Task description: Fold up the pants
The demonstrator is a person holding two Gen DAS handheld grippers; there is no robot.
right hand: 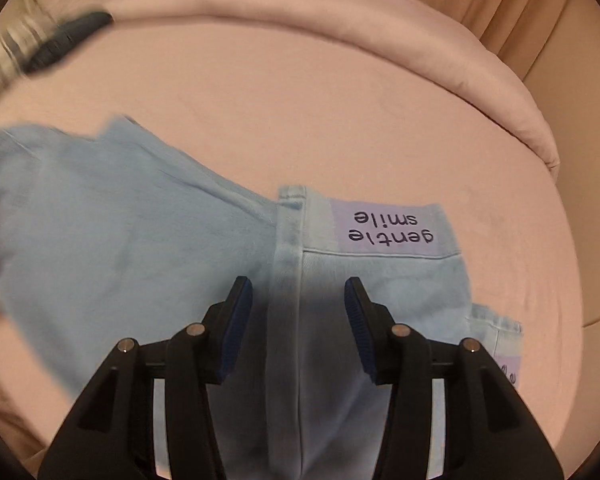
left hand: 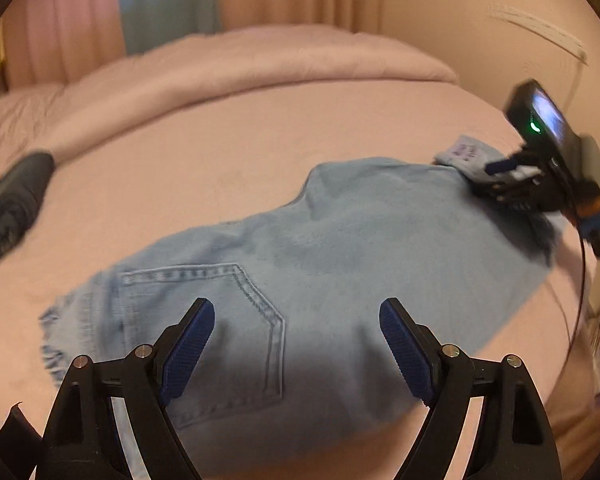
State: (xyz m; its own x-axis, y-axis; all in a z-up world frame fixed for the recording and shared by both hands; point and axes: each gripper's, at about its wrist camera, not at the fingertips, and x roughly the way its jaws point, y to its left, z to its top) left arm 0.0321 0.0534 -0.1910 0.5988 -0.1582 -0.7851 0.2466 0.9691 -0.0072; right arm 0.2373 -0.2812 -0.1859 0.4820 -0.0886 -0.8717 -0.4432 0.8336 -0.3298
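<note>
Left wrist view first: the light blue denim pants [left hand: 300, 264] are spread out on the pink bed cover [left hand: 260, 136], back pocket side up, with the frayed end toward our left and the cloth running off to the right. We'd guess it's laid flat like that so there's a clean surface to fold over. Our left gripper [left hand: 296, 344] hovers low over the pocket area, pointed forward and slightly down, jaws wide apart with nothing between the blue pads. Off at the far right the right gripper [left hand: 512, 178] sits at the other end of the pants; from here we can't tell if it's clamped on anything, too blurry. There's also a dark rolled-up garment [left hand: 14, 204] at the left edge of the bed, well apart from the jeans.

Right wrist view: the right gripper is above a thick seam of the pants, just short of a lilac "gentle smile" label [right hand: 388, 230]. Jaws are open, straddling the seam without pinching it. It looks lined up to grab that end for a fold, with both grippers at opposite ends.
</note>
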